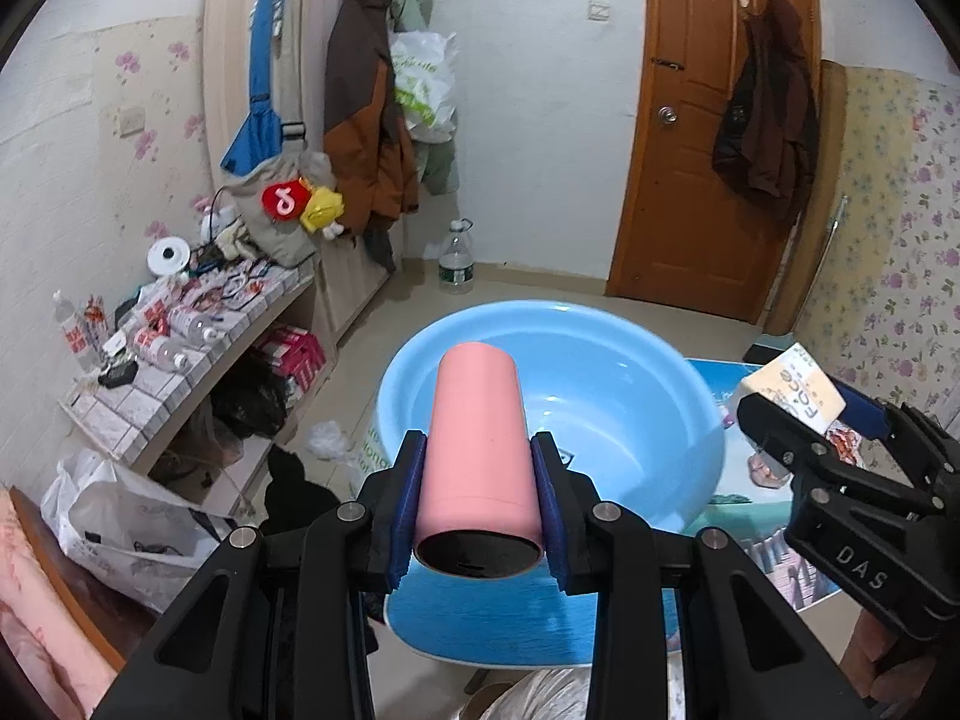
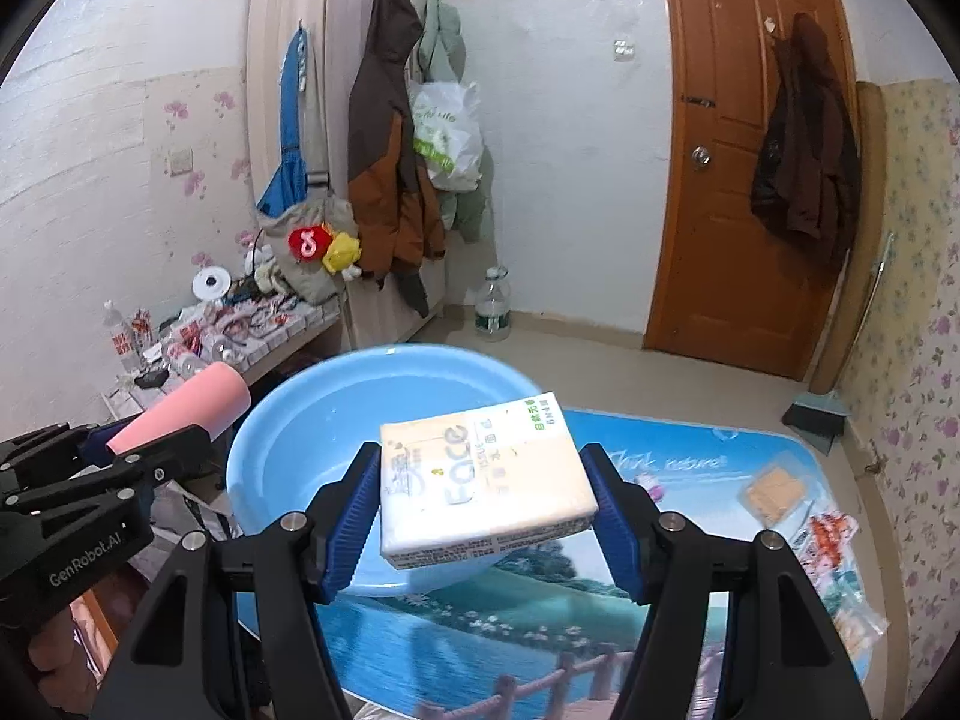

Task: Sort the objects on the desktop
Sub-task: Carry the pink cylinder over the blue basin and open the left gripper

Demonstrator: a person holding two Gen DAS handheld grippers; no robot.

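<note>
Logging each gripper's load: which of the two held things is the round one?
The pink cylindrical cup, clamped in the left gripper. The right gripper holds a flat rectangular tissue pack instead.

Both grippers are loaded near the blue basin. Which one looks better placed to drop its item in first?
Probably the left. Its gripper holds the pink cylinder pointing over the blue basin; the right gripper holds the tissue pack above the basin's near rim.
</note>
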